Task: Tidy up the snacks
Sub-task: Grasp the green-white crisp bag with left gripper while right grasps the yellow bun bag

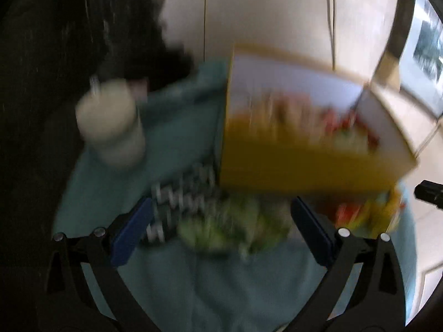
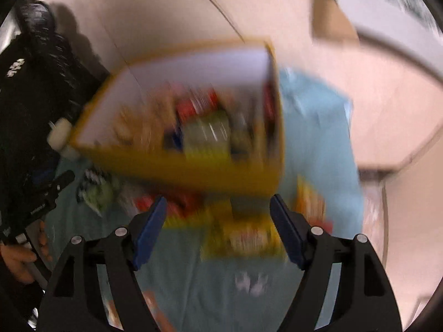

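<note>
Two tools spread wide, empty, left tool (image 1: pixel 221 229) over green snack packet (image 1: pixel 229 227), right tool (image 2: pixel 218 224) over yellow packet (image 2: pixel 243 238)

A teal cloth (image 1: pixel 177 282) is spread under the scene, a pale lidded jar (image 1: pixel 110 127) is seen at its edge, and cream floor tiles (image 1: pixel 263 8) lie beyond.

Both wrist views steeply downward, close, blurred – sharing yellow box (image 1: pixel 304 166) (image 2: pixel 193 166)
</note>
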### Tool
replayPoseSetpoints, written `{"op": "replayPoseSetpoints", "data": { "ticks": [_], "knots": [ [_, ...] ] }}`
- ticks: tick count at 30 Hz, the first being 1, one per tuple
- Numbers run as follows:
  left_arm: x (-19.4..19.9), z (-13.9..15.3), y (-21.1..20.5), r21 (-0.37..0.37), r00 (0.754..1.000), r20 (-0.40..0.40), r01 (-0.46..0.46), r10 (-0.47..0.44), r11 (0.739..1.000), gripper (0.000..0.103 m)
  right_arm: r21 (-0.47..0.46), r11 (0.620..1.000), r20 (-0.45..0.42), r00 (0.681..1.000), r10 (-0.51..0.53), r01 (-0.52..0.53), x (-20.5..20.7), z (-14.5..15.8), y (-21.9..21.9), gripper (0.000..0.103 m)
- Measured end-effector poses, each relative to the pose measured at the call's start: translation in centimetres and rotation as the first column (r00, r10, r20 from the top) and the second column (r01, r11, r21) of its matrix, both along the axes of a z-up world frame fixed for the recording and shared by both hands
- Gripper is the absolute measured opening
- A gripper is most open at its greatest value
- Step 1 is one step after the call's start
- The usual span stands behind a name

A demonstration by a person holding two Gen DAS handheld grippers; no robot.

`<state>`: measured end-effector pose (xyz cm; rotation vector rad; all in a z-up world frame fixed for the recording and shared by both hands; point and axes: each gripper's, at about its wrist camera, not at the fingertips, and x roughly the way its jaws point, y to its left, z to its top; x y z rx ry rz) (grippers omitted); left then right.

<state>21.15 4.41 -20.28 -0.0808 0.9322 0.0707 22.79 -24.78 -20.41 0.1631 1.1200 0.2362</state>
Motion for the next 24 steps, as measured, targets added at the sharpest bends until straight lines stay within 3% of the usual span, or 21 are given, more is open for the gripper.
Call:
{"op": "replayPoseSetpoints", "data": {
  "ticks": [4,9,13,16,19,24],
  "knots": [
    [-1.3,-2.9,-0.6,0.058,1.000,-0.019,0.021,-0.020,0.998,0.101,-0.043,0.998,-0.061,0.997,-0.055,0.053,-1.4,-3.4,-0.9,0.077],
    [-0.2,-4.0,-1.8,0.080,0.998,0.010,0.053,-0.054,0.995,0.101,-0.066,0.997,-0.024,0.999,-0.038,0.036,-1.2,-4.8,-0.4,0.081],
    [1.8,-5.5,-2.4,0.113,0.997,-0.022,0.077,-0.075,0.991,0.101,-0.112,0.994,-0.010,1.000,-0.002,0.001,0.0,-6.0,1.2,0.088],
    [2.5,-6.9,-1.8,0.081,0.998,-0.041,0.048,-0.044,0.996,0.101,-0.132,0.991,0.012,1.000,-0.010,0.011,1.0,-6.4,2.1,0.091],
    [2.7,-7.4,-1.2,0.039,0.999,-0.041,0.029,-0.027,0.999,0.100,-0.151,0.988,-0.016,1.000,0.014,-0.017,1.0,-6.7,2.7,0.088],
    [1.8,-7.2,-0.9,0.030,0.997,-0.010,0.072,-0.072,0.997,0.077,-0.213,0.976,-0.037,0.999,0.037,-0.044,1.0,-6.9,2.9,0.091]
  ]
}}
